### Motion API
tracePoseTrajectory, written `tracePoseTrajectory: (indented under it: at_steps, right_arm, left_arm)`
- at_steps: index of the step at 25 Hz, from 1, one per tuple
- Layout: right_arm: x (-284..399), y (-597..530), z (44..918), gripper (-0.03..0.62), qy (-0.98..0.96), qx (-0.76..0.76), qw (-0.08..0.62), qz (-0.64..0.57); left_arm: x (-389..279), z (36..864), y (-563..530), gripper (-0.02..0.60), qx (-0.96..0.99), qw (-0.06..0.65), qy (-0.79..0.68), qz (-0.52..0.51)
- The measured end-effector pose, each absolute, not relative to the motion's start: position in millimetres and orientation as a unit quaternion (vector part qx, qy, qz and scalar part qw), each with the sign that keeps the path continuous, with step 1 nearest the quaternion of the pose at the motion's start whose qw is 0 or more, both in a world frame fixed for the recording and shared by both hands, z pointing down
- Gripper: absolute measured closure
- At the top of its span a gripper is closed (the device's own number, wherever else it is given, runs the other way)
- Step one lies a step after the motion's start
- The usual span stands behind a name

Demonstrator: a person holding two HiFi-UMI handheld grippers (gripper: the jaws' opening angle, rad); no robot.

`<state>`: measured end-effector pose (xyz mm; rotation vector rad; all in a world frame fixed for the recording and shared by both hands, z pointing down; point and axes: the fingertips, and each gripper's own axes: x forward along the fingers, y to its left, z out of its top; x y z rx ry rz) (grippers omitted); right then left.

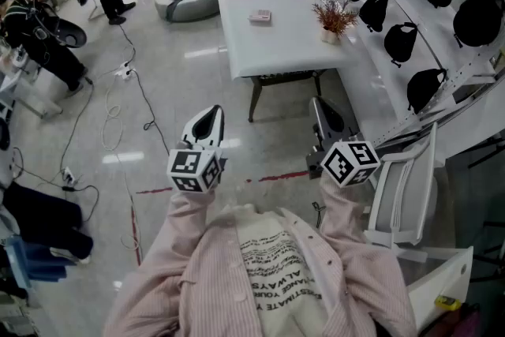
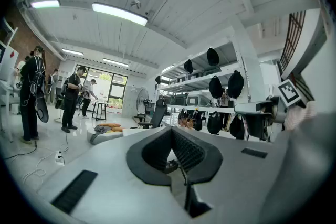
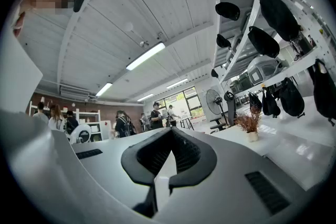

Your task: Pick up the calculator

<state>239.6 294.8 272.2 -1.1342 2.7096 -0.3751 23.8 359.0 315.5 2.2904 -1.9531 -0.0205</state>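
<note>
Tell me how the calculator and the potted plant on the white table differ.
The calculator lies flat; the potted plant stands upright. The calculator is a low pale rectangle; the plant has reddish-brown sprigs in a small white pot. The calculator sits left of centre, the plant by the right edge. Both rest on the white table.
</note>
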Motion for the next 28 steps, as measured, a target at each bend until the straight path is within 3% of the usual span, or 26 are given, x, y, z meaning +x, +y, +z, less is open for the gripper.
tracePoseTrajectory:
  at_steps: [17,20,28]
  right_arm:
    - [246,279,293,0.585,0.909,-0.348,0.100,-0.206]
    - [246,275,298,0.516,0.908,-0.349,0.095,-0.213]
    - [243,258,315,0.435,0.903,-0.349,0.086,-0.235]
  left_arm:
    - [46,324,355,0.580,0.750,0.076,-0.657,-0.012]
    - [48,326,352,0.580,0.751,0.076,-0.656,-0.009]
    - [45,337,341,0.580,0.747,0.087,-0.659,-0.002]
